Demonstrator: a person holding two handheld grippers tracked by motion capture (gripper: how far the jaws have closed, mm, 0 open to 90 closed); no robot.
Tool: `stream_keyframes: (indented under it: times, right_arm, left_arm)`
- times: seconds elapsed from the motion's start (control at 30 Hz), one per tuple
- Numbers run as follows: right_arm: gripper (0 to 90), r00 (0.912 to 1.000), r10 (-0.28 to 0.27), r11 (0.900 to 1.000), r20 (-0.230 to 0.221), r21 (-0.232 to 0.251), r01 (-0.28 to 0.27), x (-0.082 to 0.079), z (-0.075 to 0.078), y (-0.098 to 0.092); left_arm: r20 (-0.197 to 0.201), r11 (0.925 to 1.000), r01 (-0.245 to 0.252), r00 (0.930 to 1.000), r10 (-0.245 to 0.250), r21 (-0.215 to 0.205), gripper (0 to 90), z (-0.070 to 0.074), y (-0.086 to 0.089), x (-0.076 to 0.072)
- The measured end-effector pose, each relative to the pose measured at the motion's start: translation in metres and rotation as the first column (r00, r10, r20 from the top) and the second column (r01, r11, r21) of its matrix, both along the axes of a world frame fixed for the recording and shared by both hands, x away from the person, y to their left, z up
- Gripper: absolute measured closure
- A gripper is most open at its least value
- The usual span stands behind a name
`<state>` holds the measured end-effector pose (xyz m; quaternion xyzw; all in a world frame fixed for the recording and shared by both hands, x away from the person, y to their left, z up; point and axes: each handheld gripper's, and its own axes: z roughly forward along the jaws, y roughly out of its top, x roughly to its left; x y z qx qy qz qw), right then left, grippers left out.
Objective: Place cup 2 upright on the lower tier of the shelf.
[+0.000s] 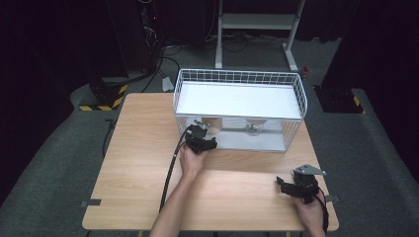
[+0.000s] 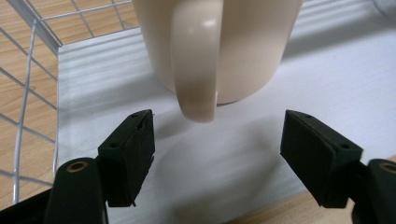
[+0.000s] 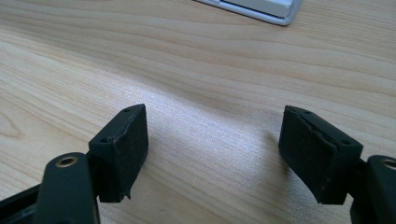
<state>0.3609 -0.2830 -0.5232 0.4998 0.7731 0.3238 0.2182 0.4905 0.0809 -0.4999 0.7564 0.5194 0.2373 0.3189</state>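
A cream mug [image 2: 224, 42] stands upright on the white lower shelf [image 2: 261, 154] of a wire rack [image 1: 239, 79], its handle [image 2: 196, 70] turned toward my left gripper [image 2: 217, 126]. That gripper is open, one jaw on each side of the handle's lower end and just short of it, touching nothing. In the high view the left gripper [image 1: 201, 132] sits at the rack's front left opening, by the mug [image 1: 213, 125]. My right gripper [image 1: 281, 185] rests open near the table's front right corner, with bare wood between its jaws [image 3: 215, 116].
A clear glass object [image 1: 253, 129] stands on the same lower shelf, right of the mug. The rack's white upper shelf [image 1: 237, 98] roofs the opening. Wire mesh [image 2: 28, 84] walls the left side. The wooden table [image 1: 138, 148] spreads in front of the rack.
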Motion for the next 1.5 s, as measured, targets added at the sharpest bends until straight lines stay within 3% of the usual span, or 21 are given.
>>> stream_keyframes:
  times: [0.1,0.17,0.2,0.3,0.33,0.4,0.43,0.6,1.03,1.33,1.5]
  right_arm:
    - [24.3,1.0000,0.000,1.000,0.000,0.000,0.000,0.000,0.000,0.000]
    - [24.2,1.0000,0.000,1.000,0.000,0.000,0.000,0.000,0.000,0.000]
    - [24.2,1.0000,0.000,1.000,0.000,0.000,0.000,0.000,0.000,0.000]
    - [24.2,1.0000,0.000,1.000,0.000,0.000,0.000,0.000,0.000,0.000]
    - [24.2,1.0000,0.000,1.000,0.000,0.000,0.000,0.000,0.000,0.000]
    - [24.3,1.0000,0.000,1.000,0.000,0.000,0.000,0.000,0.000,0.000]
    - [24.2,1.0000,0.000,1.000,0.000,0.000,0.000,0.000,0.000,0.000]
    - [24.3,1.0000,0.000,1.000,0.000,0.000,0.000,0.000,0.000,0.000]
    - [24.2,1.0000,0.000,1.000,0.000,0.000,0.000,0.000,0.000,0.000]
    - [24.2,1.0000,0.000,1.000,0.000,0.000,0.000,0.000,0.000,0.000]
    - [24.2,1.0000,0.000,1.000,0.000,0.000,0.000,0.000,0.000,0.000]
  left_arm:
    - [0.011,0.9998,0.012,0.9999,-0.013,0.015,27.2,0.002,0.002,-0.004]
    - [0.008,0.9998,0.013,0.9999,-0.013,-0.013,26.9,0.002,0.003,-0.006]
    - [0.018,1.0000,0.009,0.9998,-0.009,0.003,26.8,0.004,0.005,-0.007]
    - [0.012,0.9997,0.017,0.9998,-0.017,-0.015,26.6,0.005,0.006,-0.010]
    - [0.025,0.9999,0.015,0.9996,-0.015,0.001,26.6,0.005,0.007,-0.011]
    - [0.013,0.9995,0.023,0.9997,-0.022,-0.022,26.8,0.006,0.006,-0.015]
    - [0.023,0.9997,0.024,0.9994,-0.024,-0.001,27.0,0.007,0.007,-0.016]
    - [0.035,0.9991,0.043,0.9984,-0.043,0.005,27.7,0.010,0.008,-0.022]
    - [0.049,0.9975,0.057,0.9973,-0.054,-0.043,26.6,0.017,0.014,-0.038]
    - [0.072,0.9968,0.059,0.9959,-0.055,-0.054,27.0,0.022,0.022,-0.049]
    - [0.065,0.9962,0.061,0.9963,-0.057,-0.061,26.8,0.025,0.023,-0.053]
